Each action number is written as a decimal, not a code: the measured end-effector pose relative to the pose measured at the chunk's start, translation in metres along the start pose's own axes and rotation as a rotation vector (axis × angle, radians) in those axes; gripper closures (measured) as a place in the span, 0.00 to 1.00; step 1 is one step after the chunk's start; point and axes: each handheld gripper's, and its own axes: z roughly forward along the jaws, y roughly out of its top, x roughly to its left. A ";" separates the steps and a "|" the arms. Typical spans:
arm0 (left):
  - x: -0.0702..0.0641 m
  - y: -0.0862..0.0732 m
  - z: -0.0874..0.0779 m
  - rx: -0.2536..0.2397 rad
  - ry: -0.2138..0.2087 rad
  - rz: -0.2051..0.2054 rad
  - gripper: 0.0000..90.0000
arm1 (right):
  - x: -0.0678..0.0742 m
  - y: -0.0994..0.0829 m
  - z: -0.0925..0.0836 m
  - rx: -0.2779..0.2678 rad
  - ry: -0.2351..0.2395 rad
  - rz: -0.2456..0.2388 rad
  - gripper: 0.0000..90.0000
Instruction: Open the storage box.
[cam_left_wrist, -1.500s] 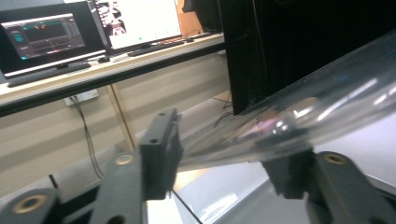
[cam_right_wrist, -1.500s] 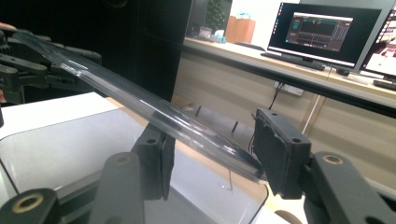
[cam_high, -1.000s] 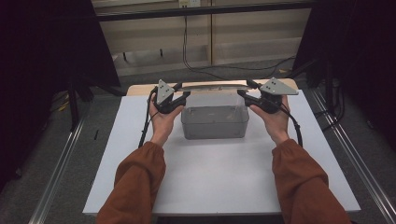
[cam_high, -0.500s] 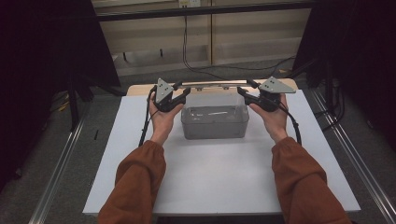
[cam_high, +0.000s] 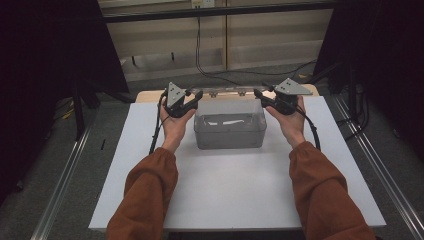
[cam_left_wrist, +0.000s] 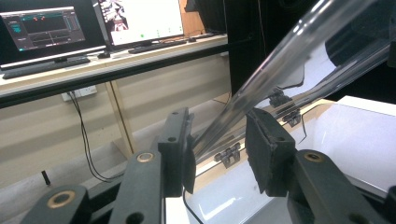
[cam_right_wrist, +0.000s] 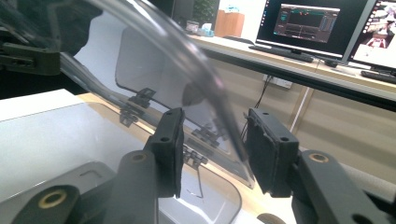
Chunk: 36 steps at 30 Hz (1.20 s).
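Observation:
A clear plastic box stands at the back of the white tabletop, its hinged clear lid tilted up off the rim. My left gripper is at the lid's left end and my right gripper at its right end. In the left gripper view the lid's thick rim runs down between the jaws of the left gripper, which have just been closing; a slit remains beside one pad. The lid's edge likewise passes between the closing jaws of the right gripper with gaps showing.
The lid's hinges sit on the box's back wall, close to the table's far edge. Beyond it stand a pale partition and a desk with monitors. Metal rails flank the table on the floor.
The lid has swung up from lying on the box to a raised tilt. Both hands have shifted a little toward the back with it.

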 end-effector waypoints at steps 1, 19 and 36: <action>0.000 0.000 0.000 0.000 0.000 0.000 0.68 | 0.000 0.000 0.000 0.000 0.000 0.000 0.62; 0.004 0.004 0.008 -0.002 0.016 0.015 0.71 | -0.009 -0.013 0.014 0.017 -0.006 0.026 0.61; 0.012 0.000 0.016 0.018 0.037 0.010 0.66 | -0.017 -0.010 0.027 0.020 -0.015 0.041 0.66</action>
